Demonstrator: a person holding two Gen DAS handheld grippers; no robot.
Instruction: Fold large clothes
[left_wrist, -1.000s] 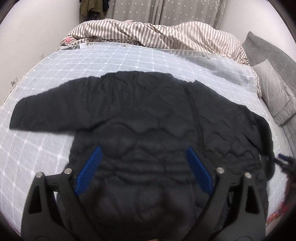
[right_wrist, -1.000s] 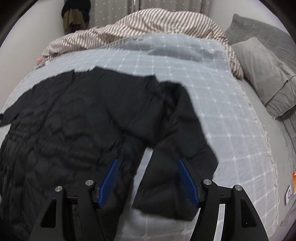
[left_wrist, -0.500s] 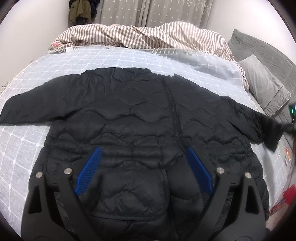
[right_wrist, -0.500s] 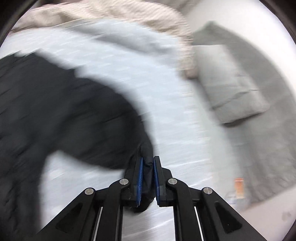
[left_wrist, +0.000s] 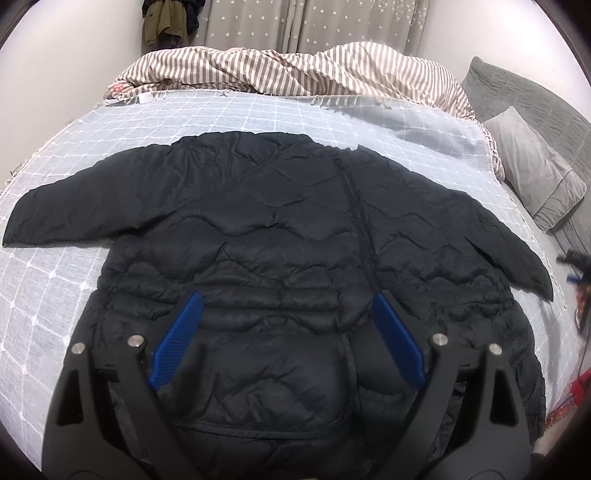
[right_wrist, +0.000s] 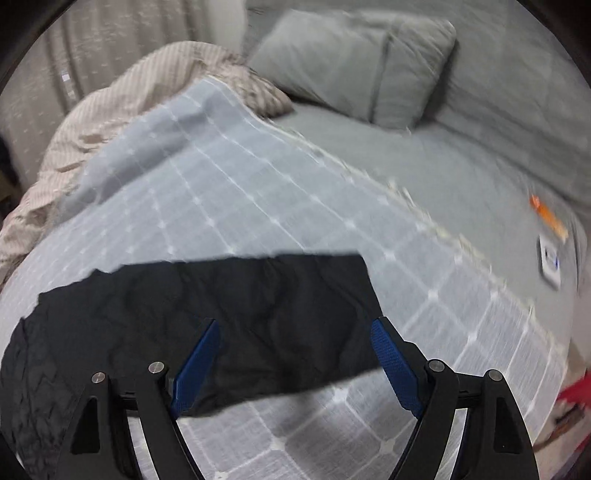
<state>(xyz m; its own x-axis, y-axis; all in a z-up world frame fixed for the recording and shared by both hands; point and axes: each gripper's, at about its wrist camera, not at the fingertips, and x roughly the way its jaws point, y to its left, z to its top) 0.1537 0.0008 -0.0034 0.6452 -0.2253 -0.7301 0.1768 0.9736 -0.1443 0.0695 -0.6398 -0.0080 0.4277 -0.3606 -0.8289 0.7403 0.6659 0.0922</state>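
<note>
A black quilted jacket lies flat, front up, on the light blue checked bedspread, both sleeves spread out sideways. My left gripper is open and empty, above the jacket's lower body near the hem. My right gripper is open and empty, just above the end of the jacket's right sleeve, which lies flat on the bedspread. The right gripper also shows as a blur at the right edge of the left wrist view.
A striped duvet is bunched at the far side of the bed. Grey pillows and a grey sheet lie to the right. An orange item lies near the bed's right edge. Curtains hang behind.
My right gripper pulled the right sleeve outward while shut on its cuff, then let go and opened. The sleeve now lies straight. My left gripper stayed open over the hem.
</note>
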